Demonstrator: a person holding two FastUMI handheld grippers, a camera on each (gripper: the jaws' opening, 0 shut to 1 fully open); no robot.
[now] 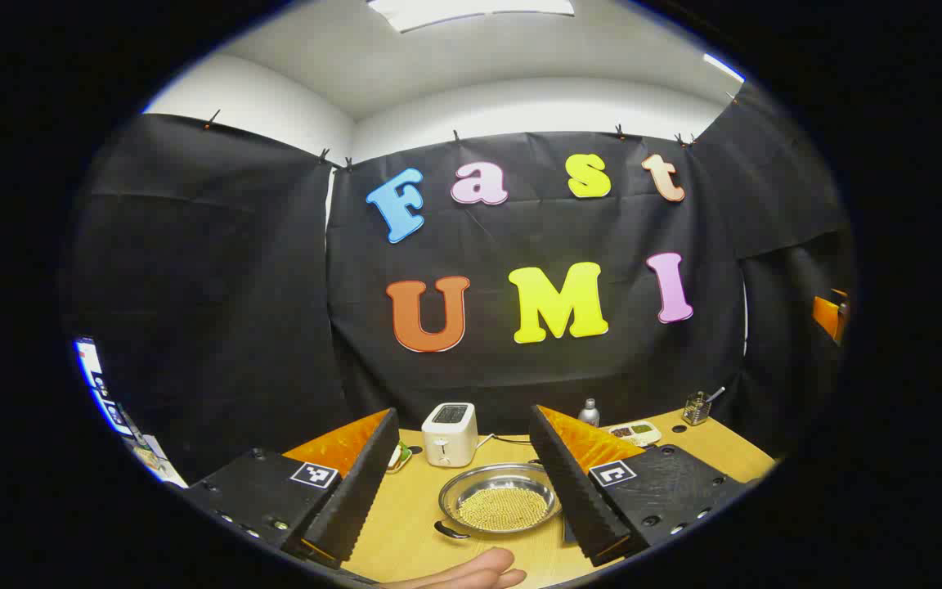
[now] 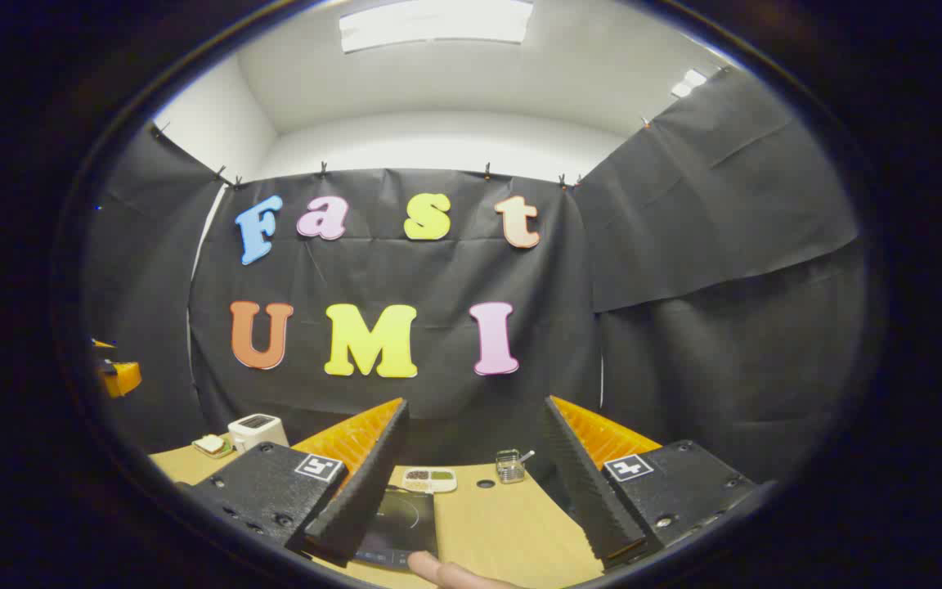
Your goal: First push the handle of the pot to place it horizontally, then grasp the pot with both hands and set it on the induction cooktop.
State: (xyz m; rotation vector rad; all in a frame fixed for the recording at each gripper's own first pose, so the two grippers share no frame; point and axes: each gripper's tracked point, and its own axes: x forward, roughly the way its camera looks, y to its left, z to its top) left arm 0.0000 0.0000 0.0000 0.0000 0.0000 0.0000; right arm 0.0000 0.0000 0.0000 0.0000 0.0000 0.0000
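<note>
A shallow metal pot holding small yellow grains sits on the wooden table, seen in the left gripper view. One dark handle sticks out at its near left rim. My left gripper hovers above and short of the pot, open, nothing between its fingers. In the right gripper view the black induction cooktop lies flat on the table just ahead of the left finger. My right gripper is open and holds nothing.
A white toaster stands behind the pot, beside a small plate of food. A metal bottle, a compartment dish and a glass holder line the back right. A hand shows at the bottom edge.
</note>
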